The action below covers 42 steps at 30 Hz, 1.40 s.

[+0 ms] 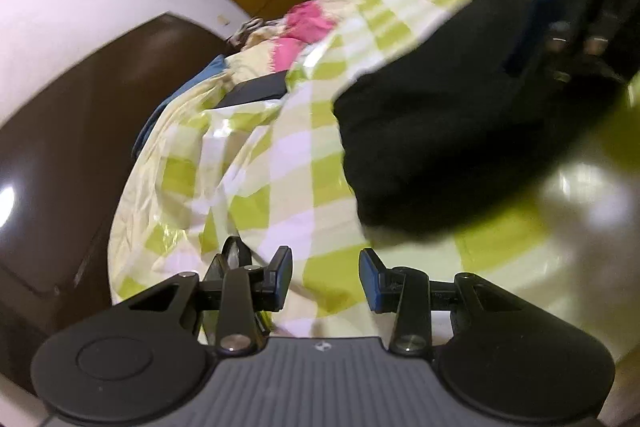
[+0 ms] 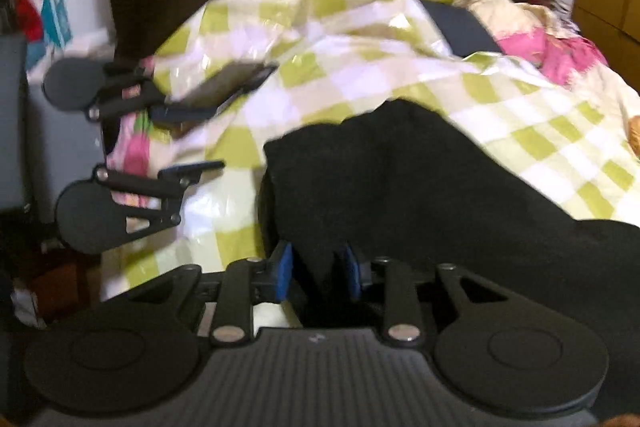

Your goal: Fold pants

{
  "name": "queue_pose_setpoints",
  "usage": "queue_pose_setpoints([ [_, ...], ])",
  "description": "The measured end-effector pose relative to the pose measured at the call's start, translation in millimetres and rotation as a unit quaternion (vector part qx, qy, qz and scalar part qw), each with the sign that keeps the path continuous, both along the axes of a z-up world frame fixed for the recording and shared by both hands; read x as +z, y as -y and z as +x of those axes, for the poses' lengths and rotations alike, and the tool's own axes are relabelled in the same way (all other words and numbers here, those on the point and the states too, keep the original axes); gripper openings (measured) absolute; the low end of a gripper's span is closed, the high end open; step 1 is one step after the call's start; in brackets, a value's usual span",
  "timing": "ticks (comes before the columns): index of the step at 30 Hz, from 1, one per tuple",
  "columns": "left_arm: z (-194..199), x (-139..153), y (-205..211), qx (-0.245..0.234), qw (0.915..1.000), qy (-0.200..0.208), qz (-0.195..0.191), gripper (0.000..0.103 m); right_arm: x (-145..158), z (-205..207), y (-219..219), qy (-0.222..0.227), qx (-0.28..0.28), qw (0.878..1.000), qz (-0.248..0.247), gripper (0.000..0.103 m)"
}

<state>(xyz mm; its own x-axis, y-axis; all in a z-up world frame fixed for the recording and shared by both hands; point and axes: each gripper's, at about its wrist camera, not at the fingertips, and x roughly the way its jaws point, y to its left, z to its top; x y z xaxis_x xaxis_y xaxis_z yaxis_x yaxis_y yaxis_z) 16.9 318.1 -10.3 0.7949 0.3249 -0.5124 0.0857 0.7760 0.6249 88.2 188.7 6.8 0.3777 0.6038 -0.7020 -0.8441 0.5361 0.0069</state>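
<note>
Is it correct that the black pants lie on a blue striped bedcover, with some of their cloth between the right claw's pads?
Not quite: the bedcover is checked in green and white, not blue striped. The right wrist view shows it. The rest stands: the black pants lie on it, with a fold between the pads of the right claw.

The black pants [image 2: 400, 179] run off the right edge of the right wrist view and drop behind the right gripper [image 2: 318, 267], so their full outline cannot be told; whether its pads press the fold between them is unclear. In the left wrist view the pants' far end [image 1: 440, 131] is smeared by blur, and the right gripper [image 1: 576, 39] there is only a dark smudge; the bed cover [image 1: 248, 163] hides the mattress beneath.
</note>
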Motion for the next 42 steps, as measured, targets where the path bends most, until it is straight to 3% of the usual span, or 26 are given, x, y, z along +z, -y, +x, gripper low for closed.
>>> queue_pose_setpoints([
  [3,1,19,18,-0.014,0.9989,0.025,-0.037,0.053,14,-1,29,-0.008,-0.04,0.999,0.032,0.037],
  [6,13,31,52,-0.058,0.9948,0.034,-0.076,0.053,22,6,72,-0.018,-0.101,0.994,0.036,0.037],
  [10,28,26,117,-0.13,0.9844,0.026,-0.116,0.053,27,23,158,-0.02,-0.225,0.974,0.025,0.037],
  [12,37,20,151,-0.158,0.9776,0.014,-0.139,0.053,30,29,204,-0.019,-0.29,0.957,0.025,0.037],
  [15,55,2,192,-0.183,0.9674,-0.042,-0.17,0.053,30,36,286,-0.023,-0.396,0.917,0.041,0.039],
  [19,67,-19,228,-0.188,0.972,-0.063,-0.126,0.05,27,56,375,-0.037,-0.501,0.861,0.083,0.041],
  [23,76,-6,230,-0.178,0.9722,-0.076,-0.132,0.051,21,85,424,-0.028,-0.542,0.833,0.11,0.043],
  [26,75,-1,241,-0.184,0.9738,-0.068,-0.115,0.051,10,107,448,-0.041,-0.566,0.811,0.144,0.043],
  [33,77,-2,269,-0.203,0.9679,-0.066,-0.132,0.052,-13,155,444,-0.023,-0.574,0.812,0.103,0.043],
  [35,77,-4,275,-0.205,0.9672,-0.067,-0.134,0.052,-21,167,441,-0.007,-0.59,0.805,0.066,0.043],
  [36,77,-4,276,-0.206,0.9671,-0.066,-0.133,0.052,-25,171,441,0.005,-0.595,0.802,0.048,0.034],
  [37,78,-4,277,-0.208,0.9669,-0.066,-0.132,0.052,-27,173,444,0.011,-0.596,0.801,0.043,0.019],
  [39,78,-3,277,-0.21,0.966,-0.067,-0.135,0.052,-28,173,457,-0.001,-0.6,0.798,0.06,0.008],
  [42,79,-2,277,-0.207,0.9659,-0.071,-0.139,0.052,-14,156,482,-0.013,-0.604,0.788,0.118,0.007],
])
